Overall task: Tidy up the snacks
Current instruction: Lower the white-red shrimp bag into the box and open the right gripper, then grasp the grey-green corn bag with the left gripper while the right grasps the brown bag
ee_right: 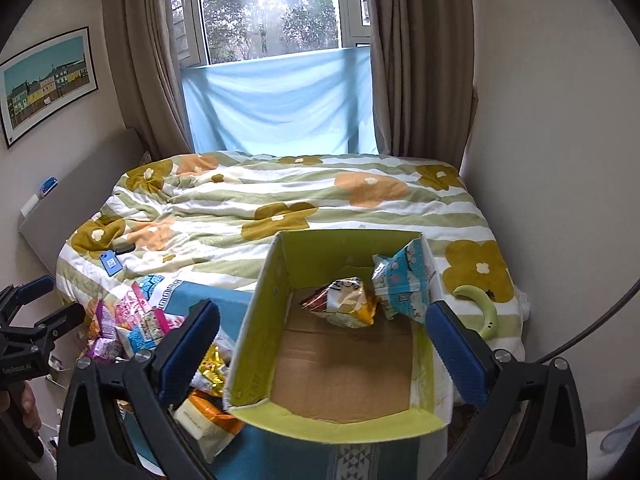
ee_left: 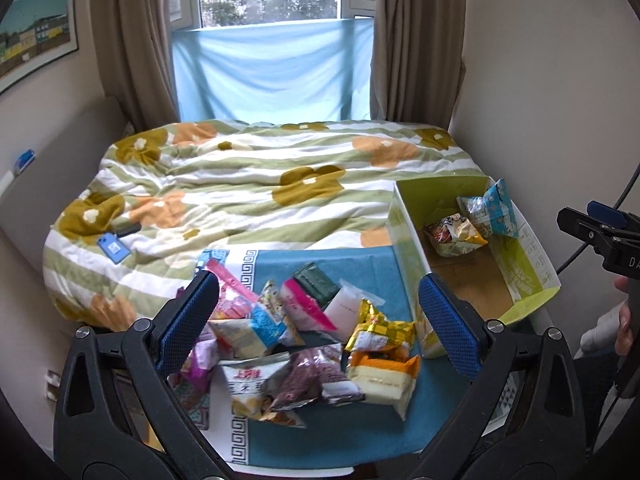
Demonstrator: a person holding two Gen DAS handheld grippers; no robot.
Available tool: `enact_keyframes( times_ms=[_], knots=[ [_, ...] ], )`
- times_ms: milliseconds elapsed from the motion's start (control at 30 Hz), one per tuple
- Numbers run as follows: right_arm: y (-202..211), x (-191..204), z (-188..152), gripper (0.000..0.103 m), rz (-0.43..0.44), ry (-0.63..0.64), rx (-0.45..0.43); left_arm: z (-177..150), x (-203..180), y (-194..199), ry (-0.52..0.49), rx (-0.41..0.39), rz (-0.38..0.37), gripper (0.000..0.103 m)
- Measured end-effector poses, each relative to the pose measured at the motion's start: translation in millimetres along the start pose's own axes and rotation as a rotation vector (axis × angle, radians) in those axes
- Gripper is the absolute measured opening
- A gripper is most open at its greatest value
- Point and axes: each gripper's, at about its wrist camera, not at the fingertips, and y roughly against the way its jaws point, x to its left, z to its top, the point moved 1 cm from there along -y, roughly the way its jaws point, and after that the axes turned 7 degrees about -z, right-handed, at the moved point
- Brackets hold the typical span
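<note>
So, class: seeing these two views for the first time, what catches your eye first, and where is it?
The heap of bright snack packets on the blue cloth between the open left gripper fingers. To its right stands the green-lined cardboard box, two packets in its far corner. Behind spreads the flowered quilt.

We read red "上好佳" on the white snack packet (ee_left: 256, 385) at the front of the pile. "GenRobot.AI" runs along the left gripper (ee_right: 28, 312) body. Printing on the green box (ee_left: 532, 276) flap is too small for us.
</note>
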Motion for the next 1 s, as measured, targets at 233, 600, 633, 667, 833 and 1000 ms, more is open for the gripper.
enact_keyframes(
  times_ms=[233, 600, 633, 667, 833, 1000],
  knots=[
    [31, 62, -46, 0.103, -0.008, -0.045, -0.005, -49, 61, 36, -0.001, 0.035, -0.035, 0.099],
    [42, 118, -107, 0.103, -0.062, -0.133, 0.075, -104, 100, 24, -0.037, 0.122, -0.150, 0.099],
    [39, 121, -111, 0.103, -0.065, -0.139, 0.087, -107, 99, 20, -0.041, 0.129, -0.164, 0.099],
    [37, 123, -116, 0.103, -0.070, -0.139, 0.101, -109, 97, 14, -0.046, 0.139, -0.173, 0.099],
    [14, 127, -136, 0.103, -0.070, -0.150, 0.170, -127, 90, -24, -0.026, 0.197, -0.185, 0.099],
    [-18, 131, -150, 0.103, -0.018, -0.150, 0.217, -155, 97, -64, 0.038, 0.278, -0.167, 0.099]
  ],
)
